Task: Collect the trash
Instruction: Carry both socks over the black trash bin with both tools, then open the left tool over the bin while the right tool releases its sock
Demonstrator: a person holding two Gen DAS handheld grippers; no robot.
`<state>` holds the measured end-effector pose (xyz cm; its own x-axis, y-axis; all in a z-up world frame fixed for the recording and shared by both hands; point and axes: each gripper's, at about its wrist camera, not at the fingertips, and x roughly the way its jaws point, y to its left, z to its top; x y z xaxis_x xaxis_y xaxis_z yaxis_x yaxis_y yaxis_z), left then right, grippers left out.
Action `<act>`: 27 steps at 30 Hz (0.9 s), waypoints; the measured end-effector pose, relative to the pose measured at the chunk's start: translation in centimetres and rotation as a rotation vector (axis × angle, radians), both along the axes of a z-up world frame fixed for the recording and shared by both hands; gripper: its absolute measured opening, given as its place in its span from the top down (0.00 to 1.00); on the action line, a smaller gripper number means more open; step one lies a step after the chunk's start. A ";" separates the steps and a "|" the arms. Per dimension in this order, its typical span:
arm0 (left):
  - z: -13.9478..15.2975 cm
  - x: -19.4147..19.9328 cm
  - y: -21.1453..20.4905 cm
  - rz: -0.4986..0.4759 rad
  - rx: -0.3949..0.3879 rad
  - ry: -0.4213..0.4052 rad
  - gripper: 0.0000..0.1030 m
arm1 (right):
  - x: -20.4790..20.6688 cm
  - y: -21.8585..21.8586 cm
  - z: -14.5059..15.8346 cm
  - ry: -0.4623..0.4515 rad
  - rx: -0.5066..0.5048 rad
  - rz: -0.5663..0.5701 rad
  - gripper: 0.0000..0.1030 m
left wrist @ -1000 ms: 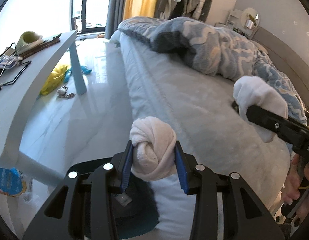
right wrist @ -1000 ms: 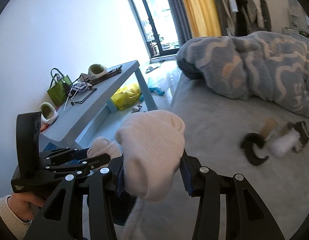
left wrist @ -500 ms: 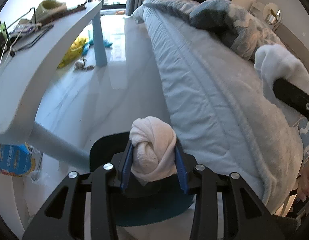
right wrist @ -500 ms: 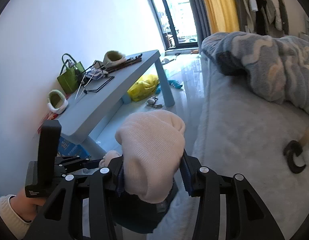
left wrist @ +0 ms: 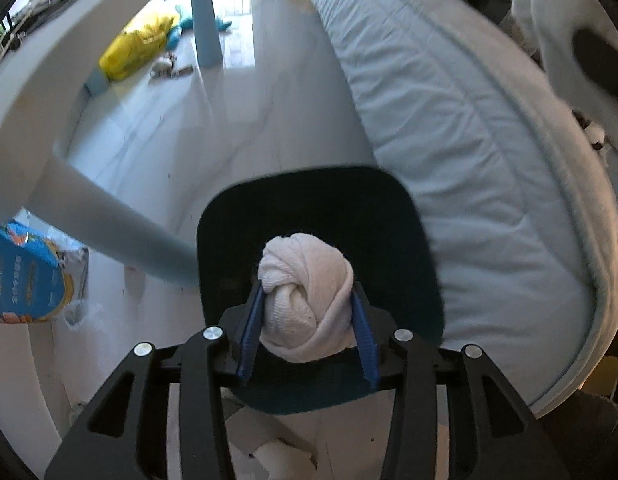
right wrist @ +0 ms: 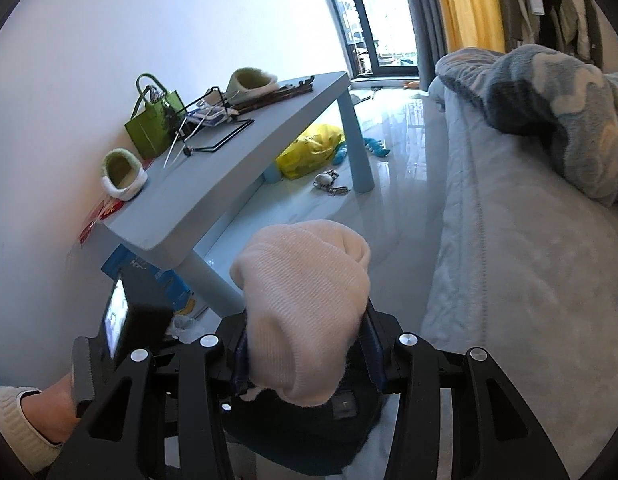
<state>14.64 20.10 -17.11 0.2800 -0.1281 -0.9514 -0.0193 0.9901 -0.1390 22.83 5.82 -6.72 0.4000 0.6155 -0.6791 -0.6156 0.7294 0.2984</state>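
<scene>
In the left wrist view, a white knotted sock point(left wrist: 307, 298) is being gripped between the blue pads of the left tongs point(left wrist: 308, 320), low in the centre of the frame. The sock is being held directly above the dark teal bin point(left wrist: 393, 236), whose open mouth is filling the middle of the frame; contact with the bin cannot be told. The bin is being seen on the pale floor point(left wrist: 237, 120), between the bed point(left wrist: 469, 128) at the right and the counter leg point(left wrist: 121, 236) at the left. A blue printed package point(left wrist: 23, 276) is being shown at the left edge, and a yellow bag point(left wrist: 135, 46) at the upper left, under the counter. In the right wrist view, a cream sock bundle point(right wrist: 305, 308) is being clamped by the right tongs point(right wrist: 307, 354) at lower centre, with the bin's dark rim point(right wrist: 309, 444) showing just below it. The light blue counter point(right wrist: 237, 168) is being seen at centre left, carrying a green handbag point(right wrist: 153, 122) and two green slippers point(right wrist: 123, 174). A patterned blanket point(right wrist: 557, 112) is lying on the bed at the upper right.
</scene>
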 end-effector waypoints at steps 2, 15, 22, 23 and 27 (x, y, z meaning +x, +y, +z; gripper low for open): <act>-0.6 -0.3 0.6 0.002 0.010 0.024 0.46 | -0.1 0.7 -0.4 0.006 -0.007 0.010 0.55; 2.5 -1.1 4.0 0.063 -0.009 -0.096 0.32 | 0.1 4.5 -3.9 0.075 -0.100 0.045 0.55; 6.5 -1.7 5.7 0.095 -0.024 -0.248 0.37 | 0.3 6.2 -6.2 0.108 -0.163 0.059 0.55; 7.0 -1.8 5.9 0.100 -0.026 -0.270 0.38 | 0.3 6.5 -6.6 0.113 -0.173 0.063 0.55; 8.5 -2.1 6.3 0.117 -0.037 -0.339 0.45 | 0.2 7.4 -8.3 0.139 -0.213 0.080 0.55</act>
<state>12.59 26.36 -8.56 0.5934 -0.1087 -0.7975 -0.0794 0.9781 -0.1923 23.07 13.23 -15.00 0.2498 0.4784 -0.8419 -0.6379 0.7354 0.2286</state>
